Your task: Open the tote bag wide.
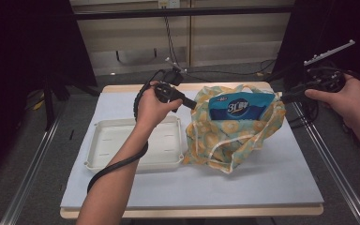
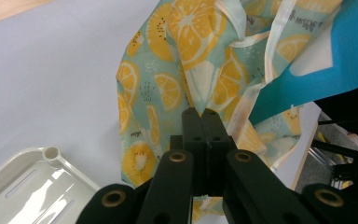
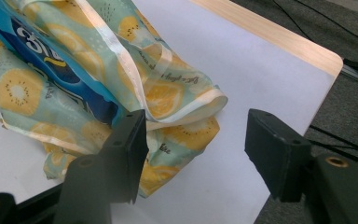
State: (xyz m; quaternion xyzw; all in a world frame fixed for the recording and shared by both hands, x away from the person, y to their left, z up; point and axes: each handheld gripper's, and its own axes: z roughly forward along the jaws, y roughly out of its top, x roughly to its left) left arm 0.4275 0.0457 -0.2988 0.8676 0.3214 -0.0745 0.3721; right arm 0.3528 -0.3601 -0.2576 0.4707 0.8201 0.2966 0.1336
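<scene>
A fabric bag [image 1: 229,140] printed with orange and kiwi slices slumps on the white mat, right of centre. A blue packet [image 1: 239,108] with white lettering sticks out of its mouth. My left gripper [image 1: 190,104] reaches in from the left and is shut on the bag's left rim; in the left gripper view the two jaws pinch a fold of the bag [image 2: 200,84]. My right gripper [image 1: 283,98] hovers at the bag's right side. In the right gripper view its jaws stand apart [image 3: 196,140], with the bag's white-trimmed edge [image 3: 182,105] beside the left jaw and not pressed.
A shallow white plastic tray [image 1: 122,161] lies left of the bag, under my left forearm. The mat [image 1: 262,183] covers a wooden table with its right edge close to the right gripper. Cables trail over the dark floor behind and to the right.
</scene>
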